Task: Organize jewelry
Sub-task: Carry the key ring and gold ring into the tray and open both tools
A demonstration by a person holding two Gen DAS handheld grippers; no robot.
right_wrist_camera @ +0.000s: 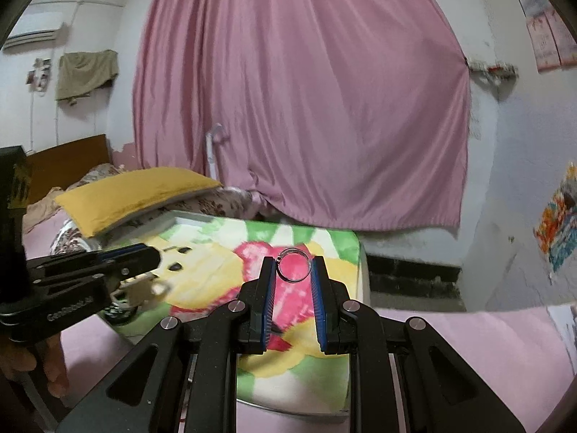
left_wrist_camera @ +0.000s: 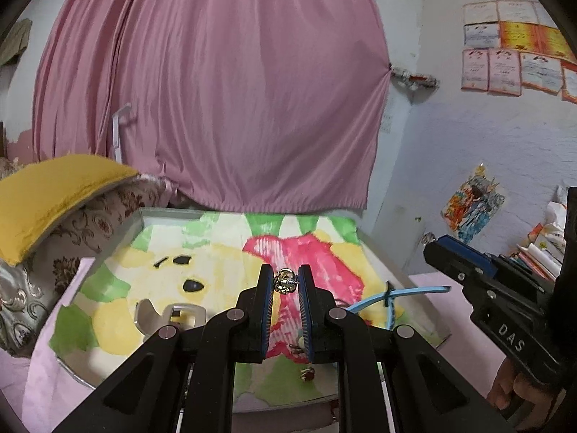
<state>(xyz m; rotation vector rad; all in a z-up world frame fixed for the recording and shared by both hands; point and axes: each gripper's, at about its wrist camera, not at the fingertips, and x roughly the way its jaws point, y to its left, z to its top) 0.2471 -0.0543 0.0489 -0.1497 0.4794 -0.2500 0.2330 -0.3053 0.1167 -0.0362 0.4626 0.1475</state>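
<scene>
Gold knot earring (left_wrist_camera: 285,281) clamped in left tool (left_wrist_camera: 285,281); right tool (right_wrist_camera: 294,265) grips one silver ring (right_wrist_camera: 294,265); two small pieces (left_wrist_camera: 306,373) on worktop (left_wrist_camera: 216,252) near edge

I see the mat (left_wrist_camera: 223,238) on the tray (left_wrist_camera: 158,213), curtain (left_wrist_camera: 216,90) behind. Pillow (left_wrist_camera: 54,195) left of tray. Clip (left_wrist_camera: 169,315) on mat's left, strap (left_wrist_camera: 391,297) on its right, 2 small jewelry pcs (left_wrist_camera: 306,373) at near edge.

The left tool (right_wrist_camera: 157,252) blurs near its tip, hiding the silver stand (right_wrist_camera: 158,288) behind it
</scene>
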